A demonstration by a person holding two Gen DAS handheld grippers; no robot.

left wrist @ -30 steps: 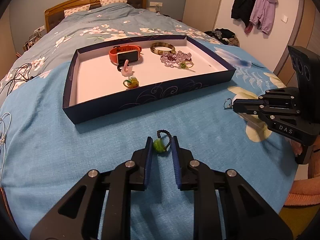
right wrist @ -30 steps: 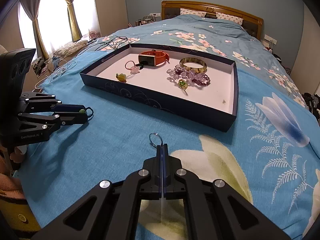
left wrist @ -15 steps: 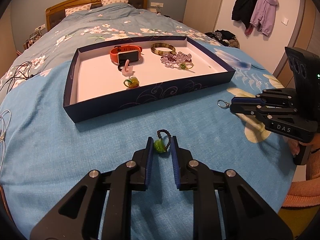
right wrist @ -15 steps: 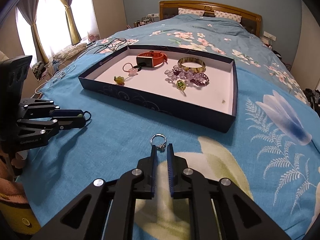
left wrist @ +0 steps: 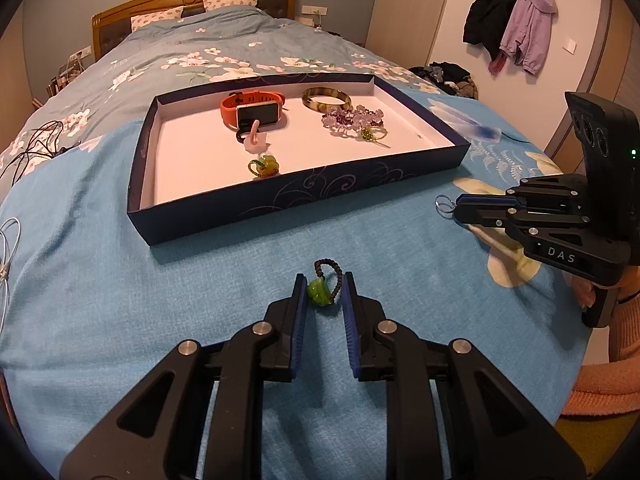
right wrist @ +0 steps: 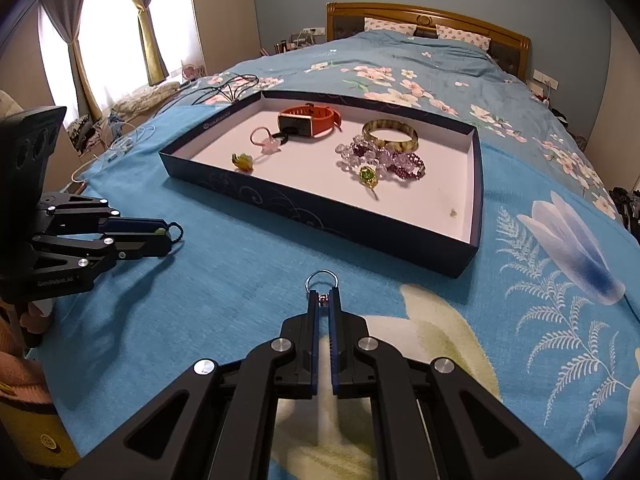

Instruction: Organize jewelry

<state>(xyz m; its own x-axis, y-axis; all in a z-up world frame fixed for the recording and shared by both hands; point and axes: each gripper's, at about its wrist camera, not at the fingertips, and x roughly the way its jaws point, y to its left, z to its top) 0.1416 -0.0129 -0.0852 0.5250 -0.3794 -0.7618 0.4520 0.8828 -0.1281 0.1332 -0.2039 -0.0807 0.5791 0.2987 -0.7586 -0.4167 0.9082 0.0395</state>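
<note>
A dark blue tray (left wrist: 304, 196) with a white floor lies on the blue bedspread and holds an orange watch (left wrist: 250, 110), a bangle (left wrist: 326, 98), purple beads (left wrist: 352, 118) and small charms. My left gripper (left wrist: 323, 291) is shut on a green bead ring with a black beaded loop (left wrist: 320, 290), just above the spread in front of the tray. My right gripper (right wrist: 323, 300) is shut on a silver ring (right wrist: 322, 279) with a small pink stone, near the tray's near right corner. The tray shows in the right wrist view too (right wrist: 320, 216).
Cables (left wrist: 32, 152) lie on the bed left of the tray. Coats (left wrist: 516, 24) hang on the wall at the right. The bed's headboard (right wrist: 424, 16) is far behind. A flower print (right wrist: 572, 240) covers the spread right of the tray.
My right gripper opened slightly around the silver ring half a second ago and is now closed on it again, a little nearer the tray. My left gripper has held still with the green ring.
</note>
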